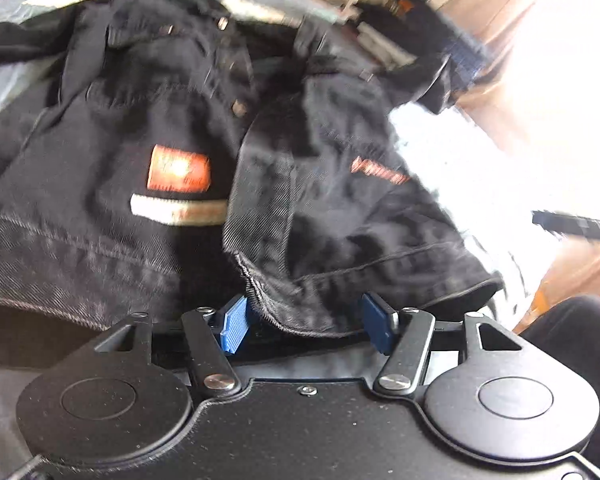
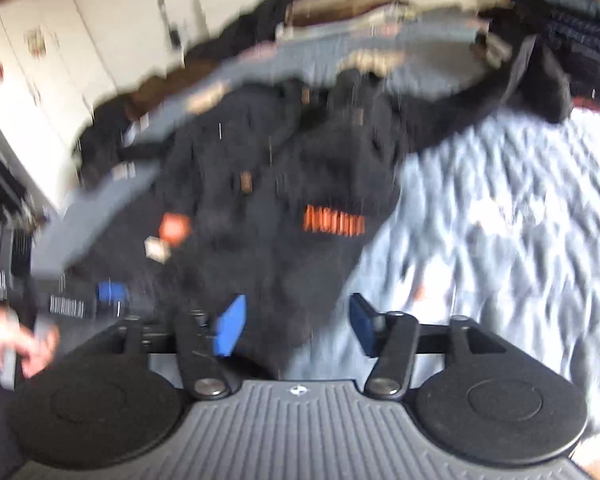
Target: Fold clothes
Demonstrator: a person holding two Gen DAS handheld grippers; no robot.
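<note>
Your left gripper [image 1: 306, 322] and right gripper [image 2: 296, 326] both have open jaws, gripping nothing. The black jacket [image 1: 172, 120] lies spread just ahead of them on the bed [image 2: 500, 208], its hem between the left jaws, seemingly laid flat for folding

Both grippers pointed steeply downward. The left gripper [image 1: 306, 322] had its blue fingers [image 1: 234, 326] spread apart, and the right gripper [image 2: 296, 326] likewise stood open, gripping nothing.
</note>
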